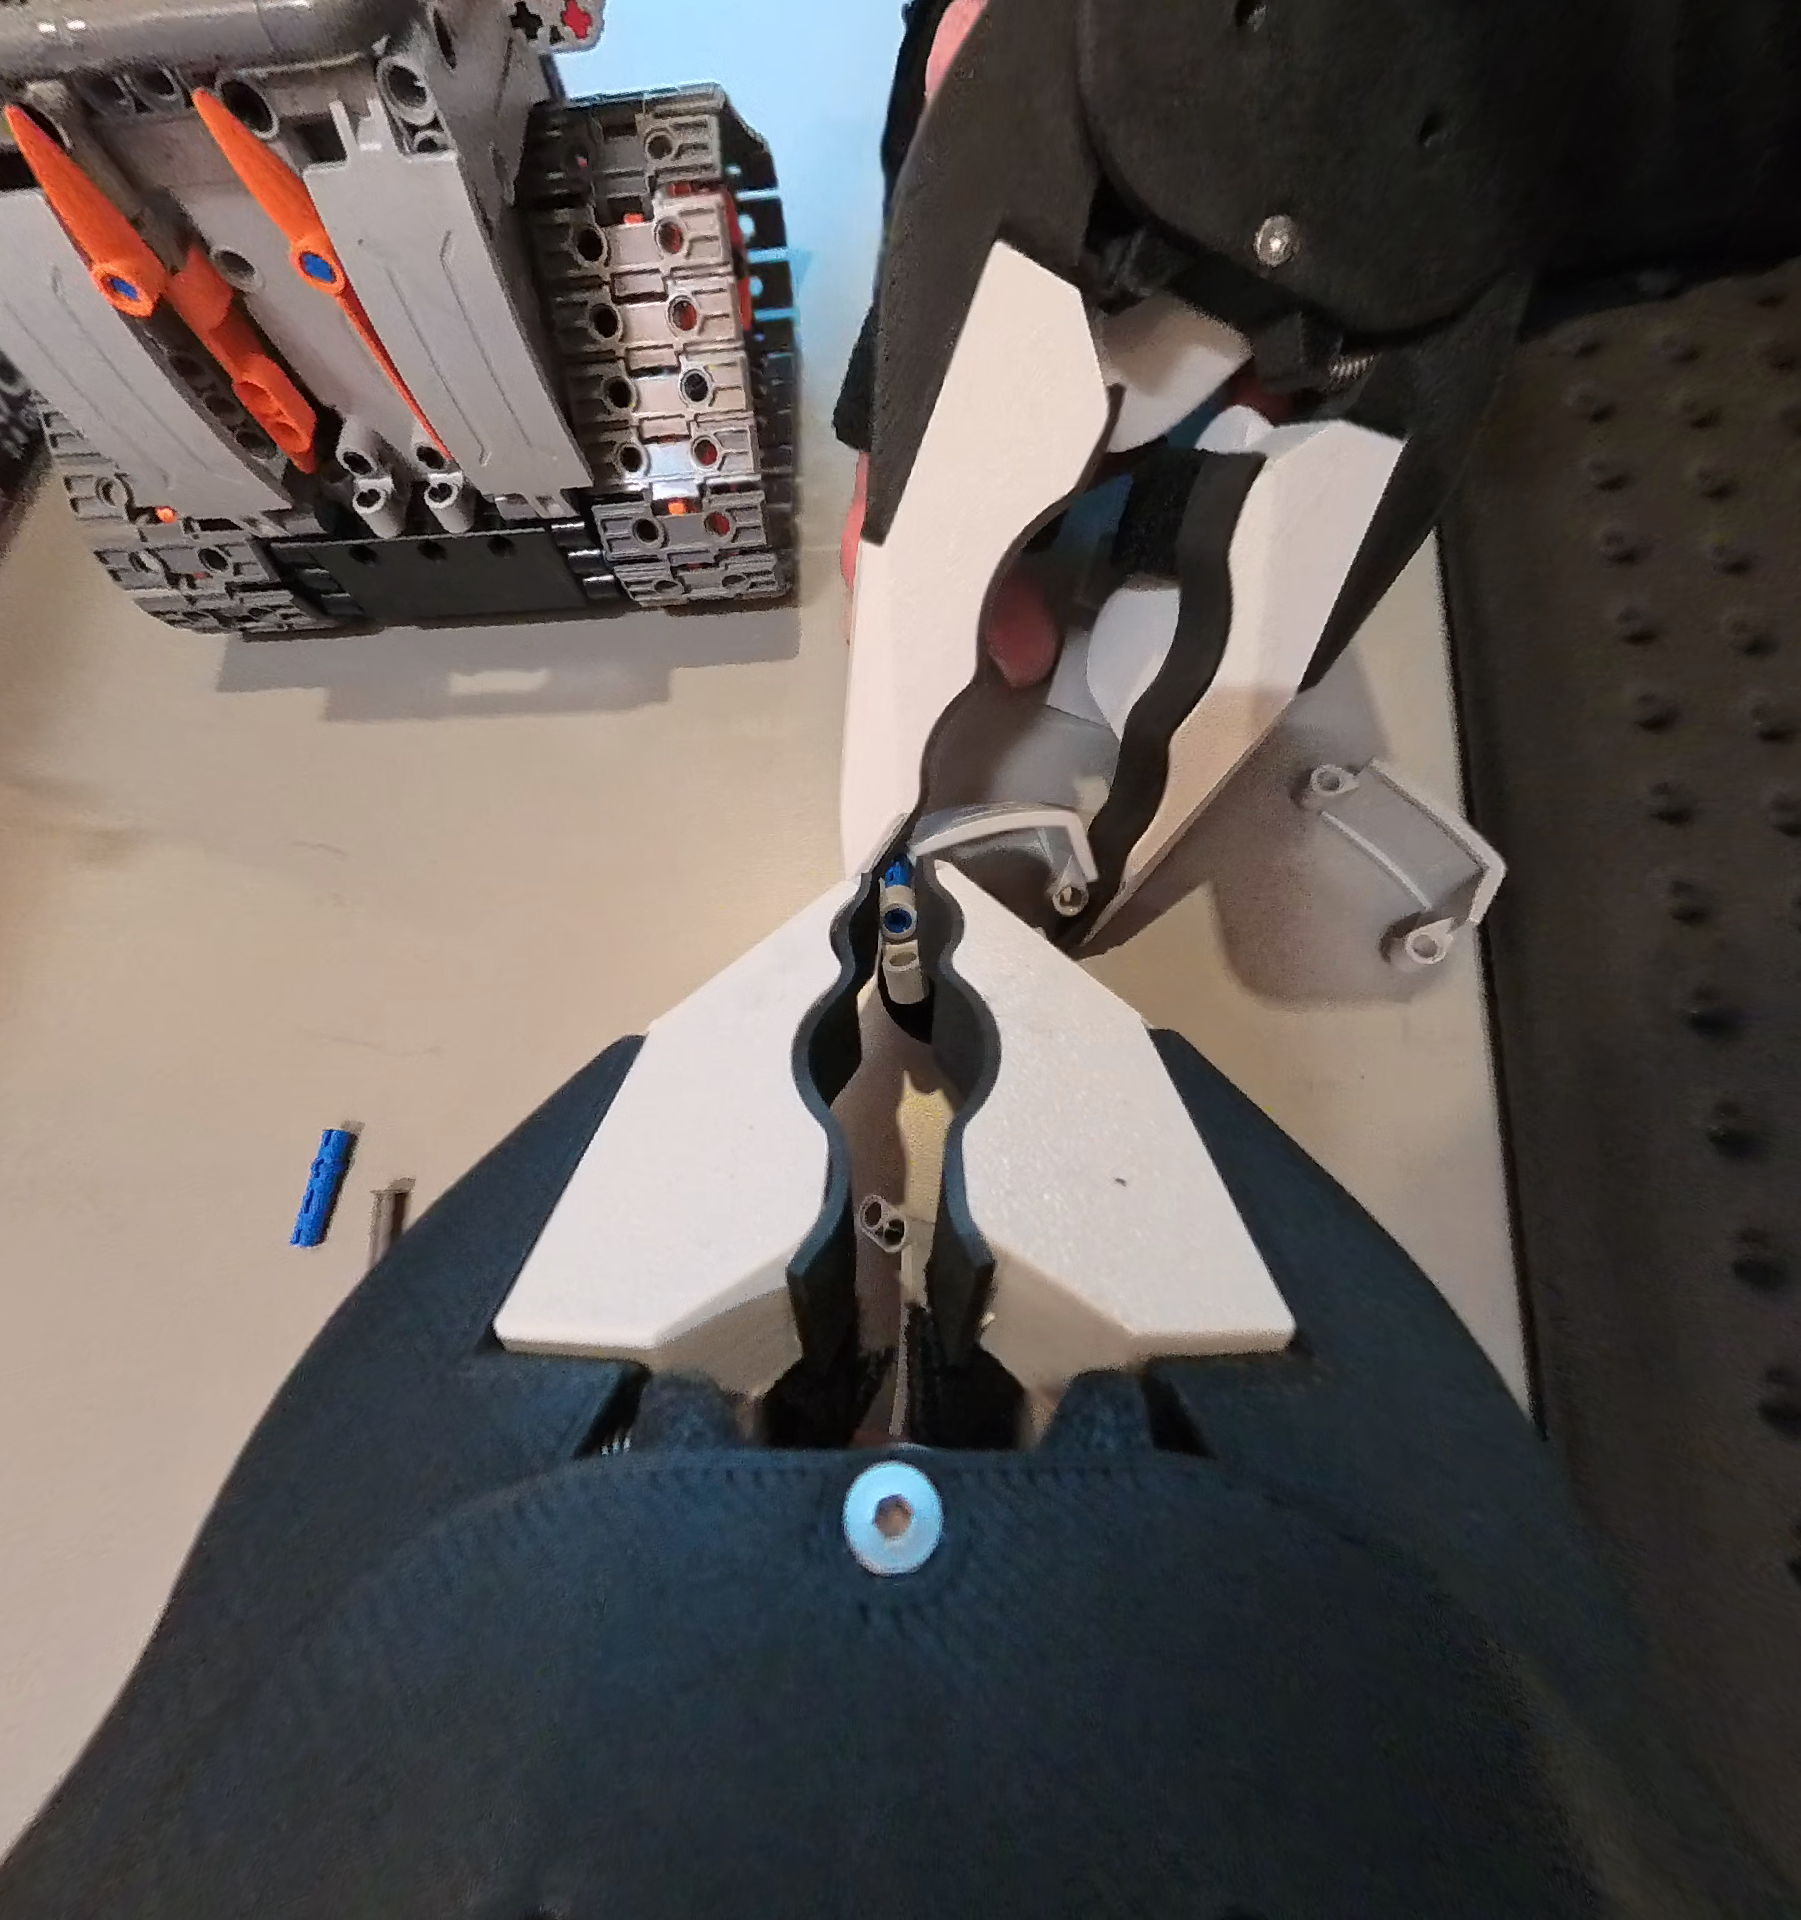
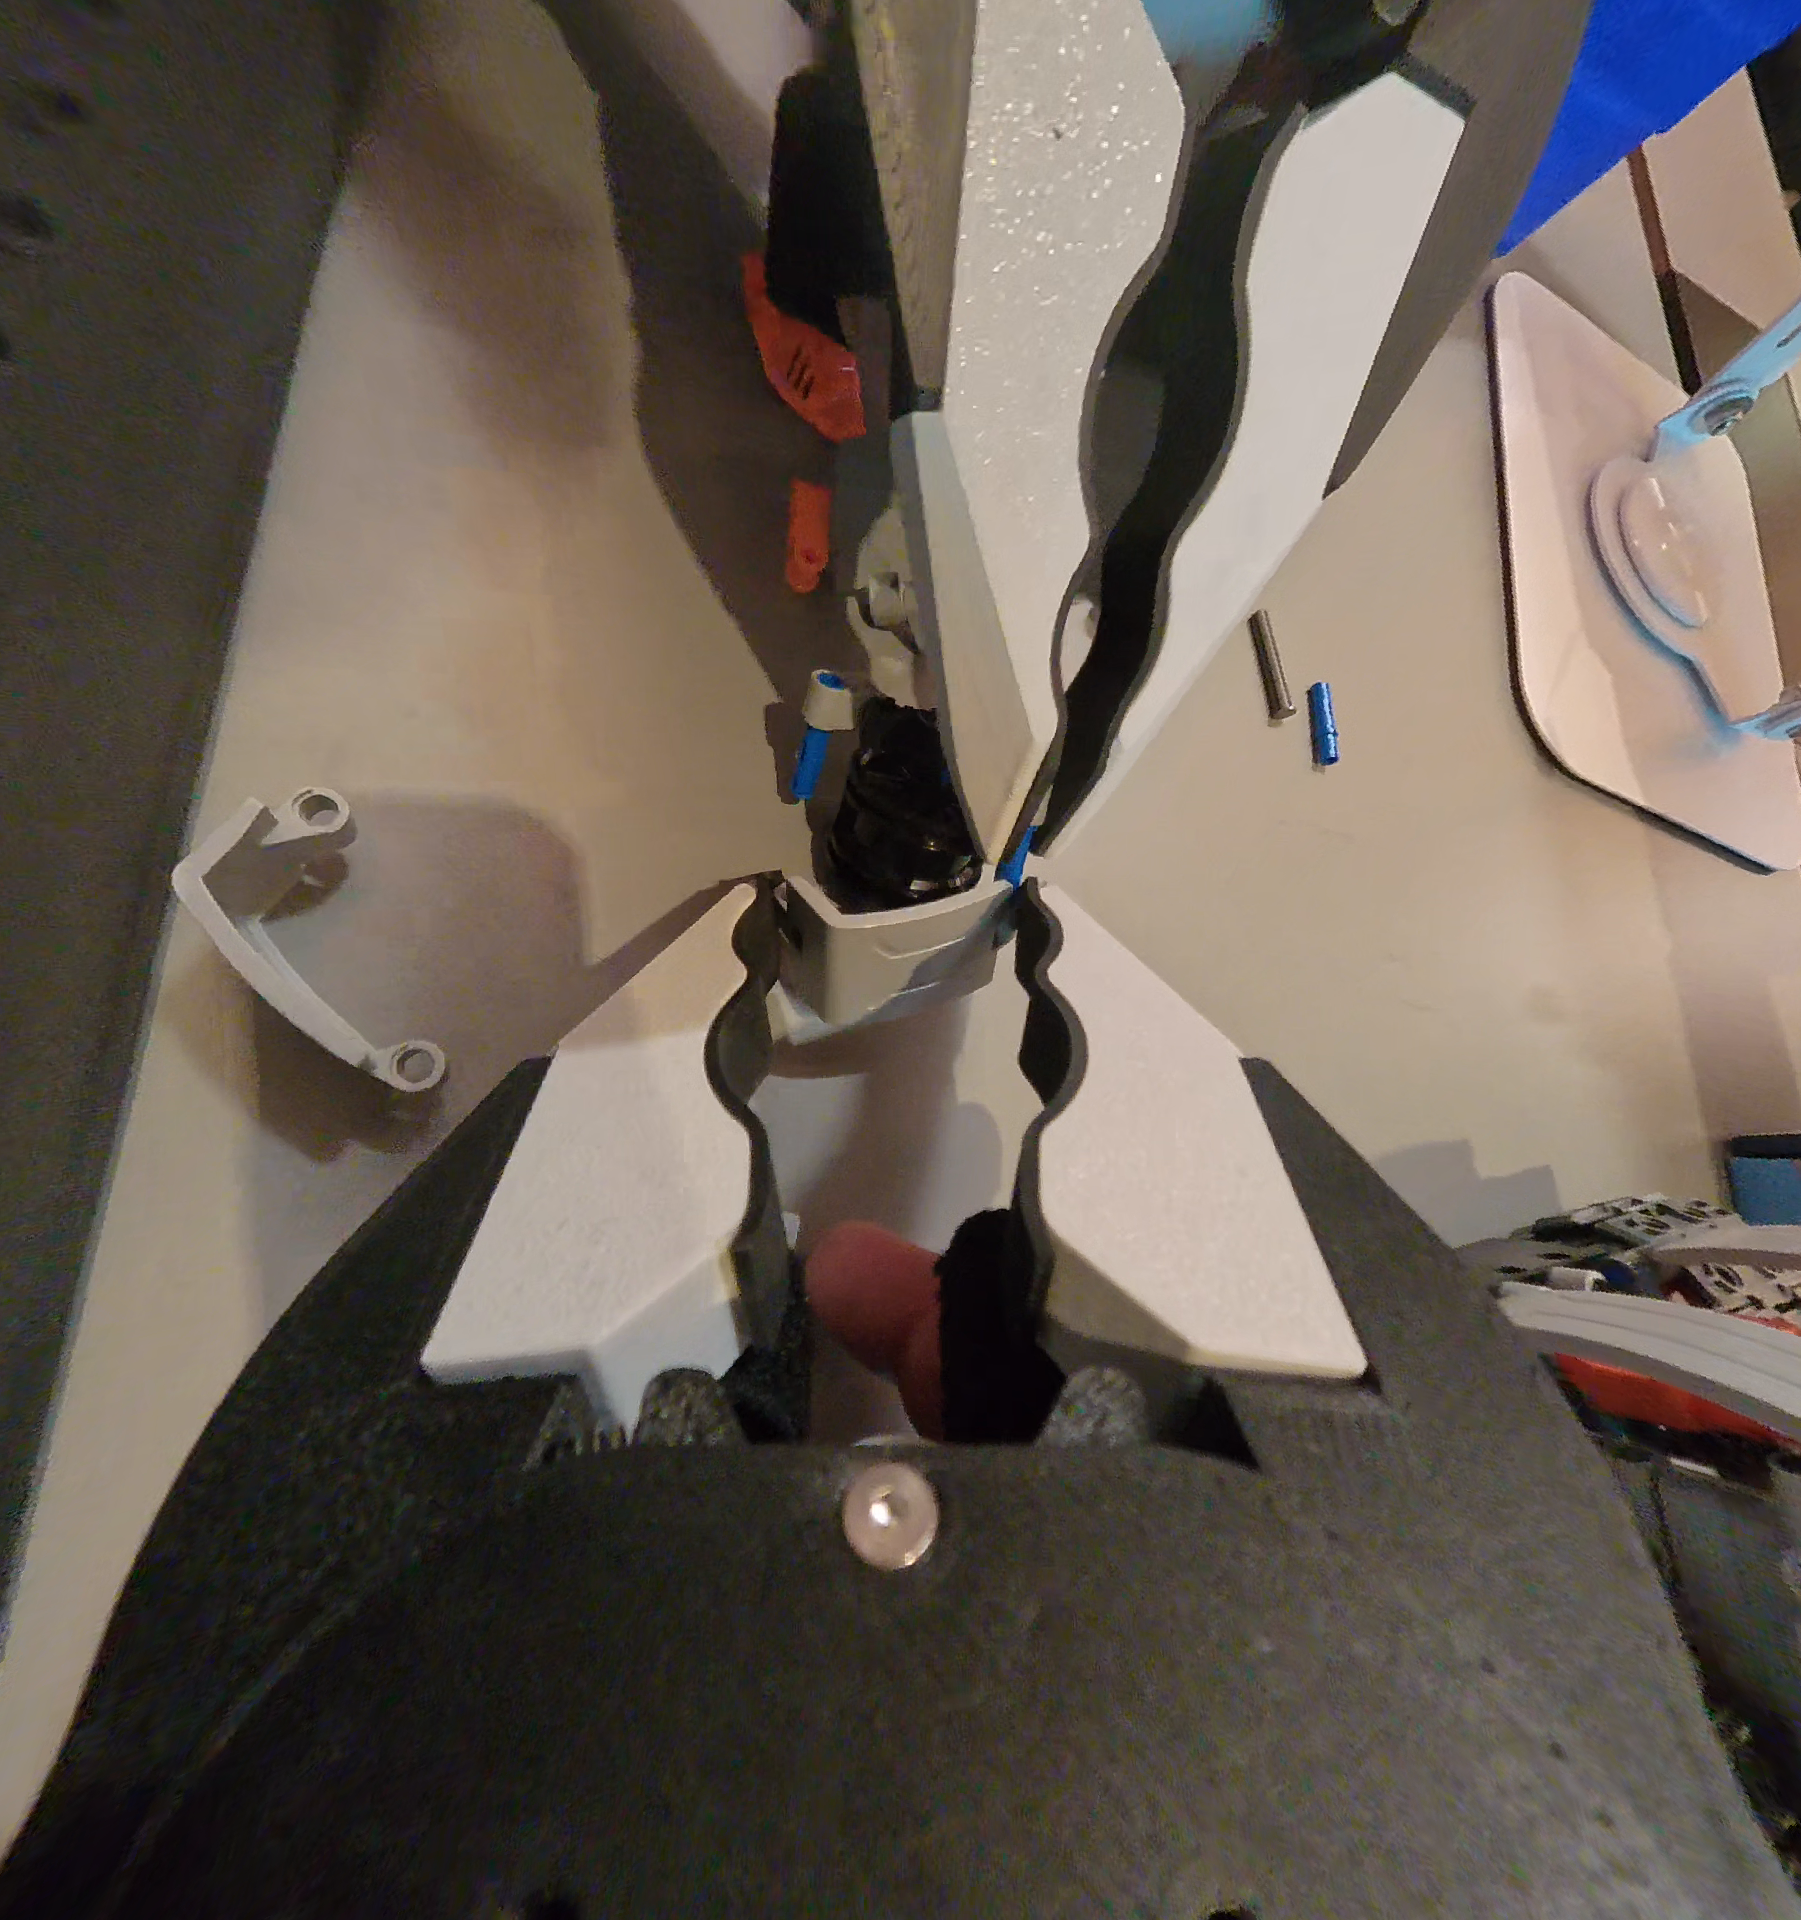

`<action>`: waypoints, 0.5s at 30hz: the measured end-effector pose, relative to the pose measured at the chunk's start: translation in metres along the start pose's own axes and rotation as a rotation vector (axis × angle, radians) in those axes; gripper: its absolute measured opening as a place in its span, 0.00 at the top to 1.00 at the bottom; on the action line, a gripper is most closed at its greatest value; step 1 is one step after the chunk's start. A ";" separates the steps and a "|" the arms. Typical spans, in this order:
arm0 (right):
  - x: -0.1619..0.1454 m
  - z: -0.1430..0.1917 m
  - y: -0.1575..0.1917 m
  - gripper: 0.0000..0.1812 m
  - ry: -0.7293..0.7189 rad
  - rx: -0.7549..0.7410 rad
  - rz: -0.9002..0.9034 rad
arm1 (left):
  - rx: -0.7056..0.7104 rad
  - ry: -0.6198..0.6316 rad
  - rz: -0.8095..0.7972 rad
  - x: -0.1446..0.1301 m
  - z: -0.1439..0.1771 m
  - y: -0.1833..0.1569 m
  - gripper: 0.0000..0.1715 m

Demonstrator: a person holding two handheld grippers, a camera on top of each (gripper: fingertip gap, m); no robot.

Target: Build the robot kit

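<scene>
My left gripper [image 1: 901,888] is shut on a small blue pin [image 1: 898,914] at its fingertips. My right gripper [image 2: 894,904] is shut on a grey curved panel [image 2: 891,956], gripping it by its two ends. The two grippers meet tip to tip. In the right wrist view the left gripper [image 2: 1021,844] comes down from the top, and its blue pin [image 2: 1021,850] touches the panel's right end. In the left wrist view the right gripper [image 1: 1000,883] comes in from the upper right with the panel [image 1: 989,831].
A second grey curved panel [image 2: 293,935] lies on the beige table [image 1: 356,883] by a dark dimpled mat [image 1: 1685,935]. A loose blue pin [image 1: 319,1184] and a dark axle [image 1: 389,1216] lie nearby. A grey-and-orange tracked model [image 1: 356,364] stands behind. Red parts [image 2: 808,353], a grey connector [image 2: 825,717] and a white tray [image 2: 1644,623] also show. Less than 4 cm separates the two grippers' tips.
</scene>
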State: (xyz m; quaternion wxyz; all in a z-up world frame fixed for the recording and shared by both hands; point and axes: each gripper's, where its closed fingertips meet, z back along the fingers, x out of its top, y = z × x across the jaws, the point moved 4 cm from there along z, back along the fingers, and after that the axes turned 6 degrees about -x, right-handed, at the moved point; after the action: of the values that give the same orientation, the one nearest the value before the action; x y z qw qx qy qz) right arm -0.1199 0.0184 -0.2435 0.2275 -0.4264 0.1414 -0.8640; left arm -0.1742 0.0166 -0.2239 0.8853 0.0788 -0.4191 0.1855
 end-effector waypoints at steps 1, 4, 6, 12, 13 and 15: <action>0.000 0.000 0.000 0.76 0.004 0.003 -0.005 | 0.013 0.012 -0.010 0.000 0.000 0.000 0.98; 0.000 0.000 0.000 0.76 0.017 0.013 -0.024 | 0.050 0.052 -0.044 0.002 -0.002 -0.002 0.98; 0.000 -0.001 0.000 0.76 0.026 0.018 -0.037 | 0.066 0.071 -0.061 0.004 -0.003 -0.003 0.98; 0.001 -0.002 0.001 0.76 0.045 0.022 -0.066 | 0.100 0.096 -0.074 0.008 -0.005 -0.005 0.98; 0.001 -0.002 0.001 0.76 0.046 0.026 -0.076 | 0.106 0.093 -0.074 0.007 -0.005 -0.005 0.98; 0.000 -0.002 0.001 0.76 0.050 0.032 -0.100 | 0.128 0.092 -0.083 0.006 -0.006 -0.006 0.98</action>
State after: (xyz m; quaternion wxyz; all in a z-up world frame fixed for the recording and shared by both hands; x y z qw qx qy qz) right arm -0.1214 0.0175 -0.2450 0.1871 -0.4074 0.1114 -0.8869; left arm -0.1642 0.0143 -0.2234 0.9037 0.1439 -0.3615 0.1786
